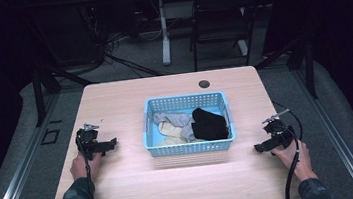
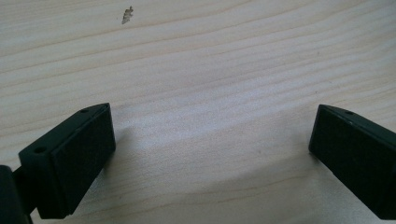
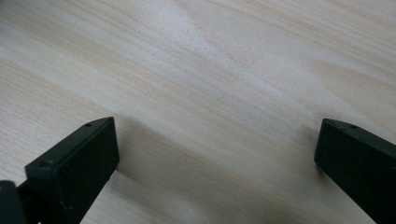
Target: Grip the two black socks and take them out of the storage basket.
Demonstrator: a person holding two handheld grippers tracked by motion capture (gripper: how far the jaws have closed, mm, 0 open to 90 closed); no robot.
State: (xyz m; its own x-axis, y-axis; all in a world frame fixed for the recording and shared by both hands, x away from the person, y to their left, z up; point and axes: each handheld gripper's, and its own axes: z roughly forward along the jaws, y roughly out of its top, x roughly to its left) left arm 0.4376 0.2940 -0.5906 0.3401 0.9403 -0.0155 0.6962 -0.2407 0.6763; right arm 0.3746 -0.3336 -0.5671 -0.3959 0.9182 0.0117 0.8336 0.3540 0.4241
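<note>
Well, basket [image 1: 190, 146] centred; left gripper [image 1: 110, 144], right gripper [image 1: 262, 146] flank, apart.

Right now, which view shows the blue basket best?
The high view: the blue basket sits mid-table with socks inside, whole rim visible. The left and right gripper views look down at bare table between open jaws.
</note>
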